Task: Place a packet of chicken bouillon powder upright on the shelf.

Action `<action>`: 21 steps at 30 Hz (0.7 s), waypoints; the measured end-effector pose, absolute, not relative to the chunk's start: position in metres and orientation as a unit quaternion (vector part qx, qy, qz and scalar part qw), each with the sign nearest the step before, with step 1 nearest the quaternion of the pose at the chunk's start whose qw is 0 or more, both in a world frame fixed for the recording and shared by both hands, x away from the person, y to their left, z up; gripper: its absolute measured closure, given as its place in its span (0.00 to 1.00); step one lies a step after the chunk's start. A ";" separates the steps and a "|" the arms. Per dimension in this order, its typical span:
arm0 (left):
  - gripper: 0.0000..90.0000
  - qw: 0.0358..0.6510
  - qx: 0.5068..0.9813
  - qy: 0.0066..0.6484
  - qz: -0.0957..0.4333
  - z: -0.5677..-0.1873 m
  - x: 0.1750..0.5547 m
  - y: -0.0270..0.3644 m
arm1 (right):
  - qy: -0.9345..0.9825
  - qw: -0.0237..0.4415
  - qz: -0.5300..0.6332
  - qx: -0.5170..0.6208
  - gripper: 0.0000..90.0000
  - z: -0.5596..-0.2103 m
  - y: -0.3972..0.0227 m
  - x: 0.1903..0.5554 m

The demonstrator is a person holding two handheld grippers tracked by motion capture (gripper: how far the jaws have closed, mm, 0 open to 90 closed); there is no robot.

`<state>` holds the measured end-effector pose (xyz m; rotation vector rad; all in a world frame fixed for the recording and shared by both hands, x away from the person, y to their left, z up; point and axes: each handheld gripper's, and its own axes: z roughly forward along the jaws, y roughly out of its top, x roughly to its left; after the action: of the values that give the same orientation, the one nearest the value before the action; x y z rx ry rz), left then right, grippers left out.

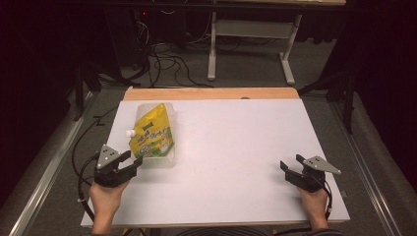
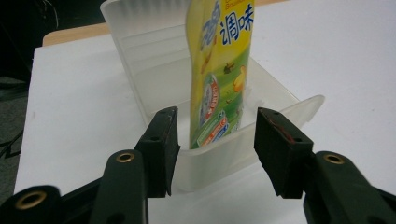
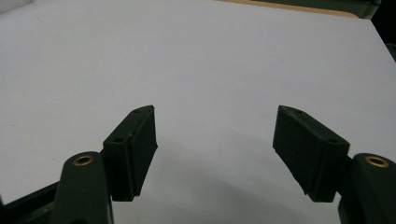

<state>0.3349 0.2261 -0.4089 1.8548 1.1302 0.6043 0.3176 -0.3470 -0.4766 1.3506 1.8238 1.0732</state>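
Pouch (image 1: 151,135) upright-ish in clear bin (image 1: 169,160), far-left of table (image 1: 246,147); long axis runs away from person; left gripper (image 1: 134,160) just at bin's near end — jaws spread, gripping nothing; right gripper (image 1: 289,166) spread too, well apart.

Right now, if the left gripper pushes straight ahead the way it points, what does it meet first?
Probably the near wall of the clear plastic bin holding the yellow pouch; the left gripper has its open jaws either side of that end.
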 end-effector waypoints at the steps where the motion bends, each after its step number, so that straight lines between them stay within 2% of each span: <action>1: 0.55 0.431 0.742 0.453 0.242 -0.409 0.333 0.225 | 0.691 0.311 0.406 0.511 0.34 -0.477 -0.347 0.318; 9: 0.55 0.440 0.748 0.432 0.247 -0.406 0.319 0.207 | 0.690 0.311 0.407 0.511 0.34 -0.477 -0.347 0.317; 21: 0.54 0.458 0.772 0.388 0.211 -0.410 0.319 0.161 | 0.690 0.314 0.407 0.509 0.34 -0.477 -0.347 0.317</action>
<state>0.3189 0.1609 -0.4104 1.9015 0.9561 0.5194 0.3171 -0.3472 -0.4766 1.3424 1.8193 1.0722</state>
